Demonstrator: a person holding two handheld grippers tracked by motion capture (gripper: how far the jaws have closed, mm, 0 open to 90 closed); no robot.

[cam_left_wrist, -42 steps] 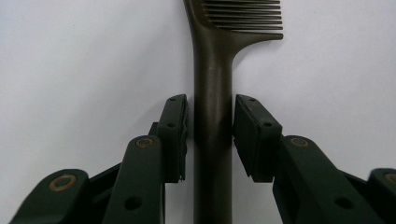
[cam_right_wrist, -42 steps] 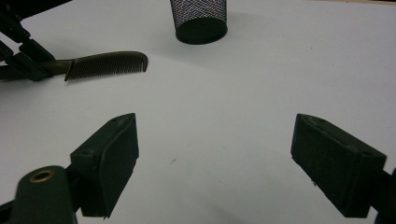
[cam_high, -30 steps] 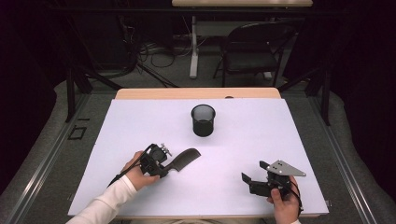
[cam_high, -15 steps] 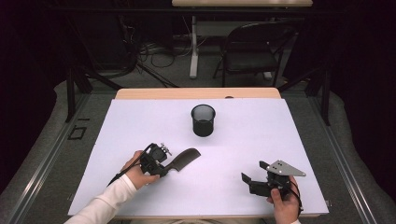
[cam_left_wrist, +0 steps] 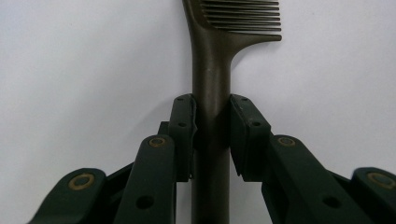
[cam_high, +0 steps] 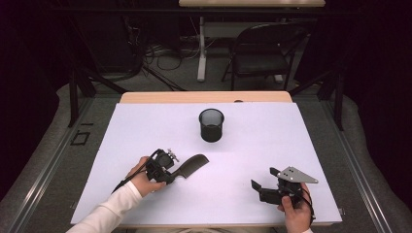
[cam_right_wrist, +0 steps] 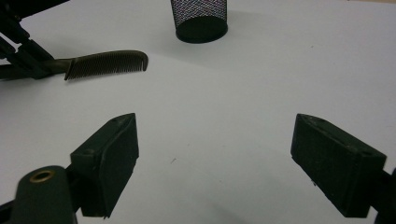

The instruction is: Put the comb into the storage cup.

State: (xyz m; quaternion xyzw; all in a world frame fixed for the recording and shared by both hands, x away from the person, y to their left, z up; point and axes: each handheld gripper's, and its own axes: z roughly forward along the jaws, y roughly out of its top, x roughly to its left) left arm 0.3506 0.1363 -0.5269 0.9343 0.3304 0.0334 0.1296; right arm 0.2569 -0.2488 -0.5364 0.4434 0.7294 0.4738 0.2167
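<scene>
The left gripper [cam_left_wrist: 211, 135] has its two black pads [cam_left_wrist: 183, 130] pressed against either side of the handle of a dark comb [cam_left_wrist: 212, 70], pinching it just below the point where the teeth begin. Over the last second the jaws have drawn in slightly and then settled on the handle, while the hand itself has kept its place, and in the high view the comb [cam_high: 190, 165] lies much as it did a second ago, slanting up and to the right from the gripper toward the middle of the table [cam_high: 291, 131]. This suggests the grasp has only now become firm and the comb is ready to be lifted, most likely toward the black mesh cup [cam_high: 211, 124], which stands upright farther back and well apart from it. The right gripper [cam_right_wrist: 215, 158] waits near the front edge with its pads spread wide and nothing between them, unchanged. The comb is a slim, dark brown piece with a rounded handle that widens into a row of fine, close-set teeth [cam_right_wrist: 107, 64] along one edge, its far end rounded off.
</scene>
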